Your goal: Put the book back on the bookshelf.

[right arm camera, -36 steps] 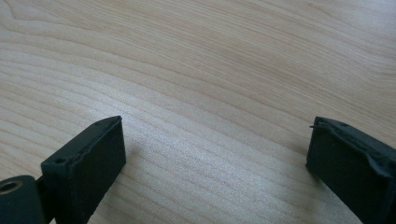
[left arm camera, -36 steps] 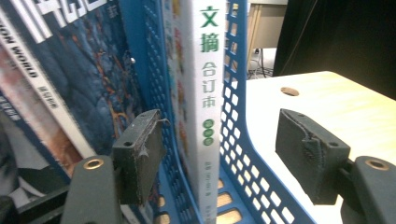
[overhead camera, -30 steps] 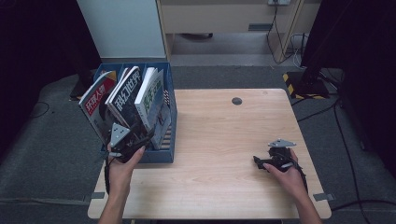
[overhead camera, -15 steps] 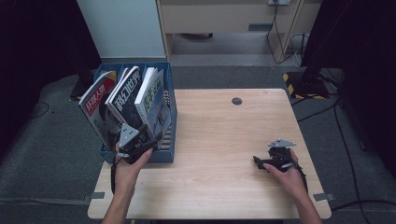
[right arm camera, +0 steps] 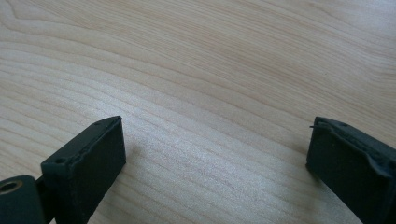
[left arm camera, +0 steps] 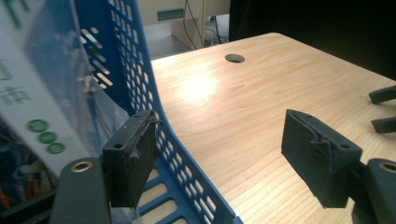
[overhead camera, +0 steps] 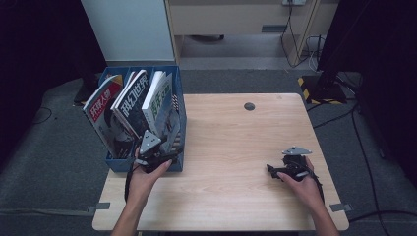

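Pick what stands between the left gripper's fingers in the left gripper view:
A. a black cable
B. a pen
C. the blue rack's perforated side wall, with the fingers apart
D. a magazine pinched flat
C: in the left gripper view the blue rack has its perforated wall running up between the fingers of the left gripper, which stand wide apart, one inside the rack by the magazine, the other over the table.
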`<state>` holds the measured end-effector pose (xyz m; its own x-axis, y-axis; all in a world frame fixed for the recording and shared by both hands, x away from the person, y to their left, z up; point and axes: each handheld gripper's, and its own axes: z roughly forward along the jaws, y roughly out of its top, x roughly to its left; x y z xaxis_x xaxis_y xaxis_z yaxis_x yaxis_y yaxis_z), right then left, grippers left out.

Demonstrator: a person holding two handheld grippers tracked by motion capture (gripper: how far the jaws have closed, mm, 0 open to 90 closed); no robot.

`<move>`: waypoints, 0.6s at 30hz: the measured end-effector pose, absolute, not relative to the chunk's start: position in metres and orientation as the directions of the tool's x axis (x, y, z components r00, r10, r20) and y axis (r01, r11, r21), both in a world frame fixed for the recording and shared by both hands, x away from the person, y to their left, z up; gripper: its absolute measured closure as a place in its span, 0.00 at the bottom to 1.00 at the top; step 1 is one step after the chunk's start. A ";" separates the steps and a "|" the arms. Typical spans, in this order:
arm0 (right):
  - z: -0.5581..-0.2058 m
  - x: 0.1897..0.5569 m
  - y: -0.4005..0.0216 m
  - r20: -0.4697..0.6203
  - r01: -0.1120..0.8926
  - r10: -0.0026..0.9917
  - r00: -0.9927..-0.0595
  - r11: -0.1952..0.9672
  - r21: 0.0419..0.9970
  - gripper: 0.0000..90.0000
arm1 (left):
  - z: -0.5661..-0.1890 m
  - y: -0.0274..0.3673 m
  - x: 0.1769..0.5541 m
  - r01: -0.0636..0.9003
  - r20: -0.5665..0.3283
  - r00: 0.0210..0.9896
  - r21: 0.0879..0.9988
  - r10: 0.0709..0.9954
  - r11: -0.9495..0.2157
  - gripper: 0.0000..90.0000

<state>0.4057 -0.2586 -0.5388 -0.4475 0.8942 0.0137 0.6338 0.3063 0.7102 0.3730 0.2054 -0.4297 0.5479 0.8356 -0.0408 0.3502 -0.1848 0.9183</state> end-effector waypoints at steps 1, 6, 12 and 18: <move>-0.539 0.406 -0.259 0.014 0.634 0.894 -0.447 0.306 0.710 0.05 | -0.430 0.205 0.373 0.350 -0.041 0.548 0.918 0.836 -0.185 0.29; -0.539 0.406 -0.259 0.013 0.633 0.895 -0.447 0.306 0.711 0.05 | -0.431 0.198 0.374 0.353 -0.042 0.564 0.915 0.825 -0.195 0.28; -0.539 0.406 -0.259 0.014 0.635 0.895 -0.447 0.305 0.710 0.05 | -0.431 0.189 0.377 0.357 -0.048 0.589 0.911 0.806 -0.206 0.26; -0.539 0.406 -0.259 0.014 0.634 0.894 -0.447 0.306 0.710 0.05 | -0.431 0.177 0.380 0.355 -0.041 0.612 0.906 0.790 -0.229 0.24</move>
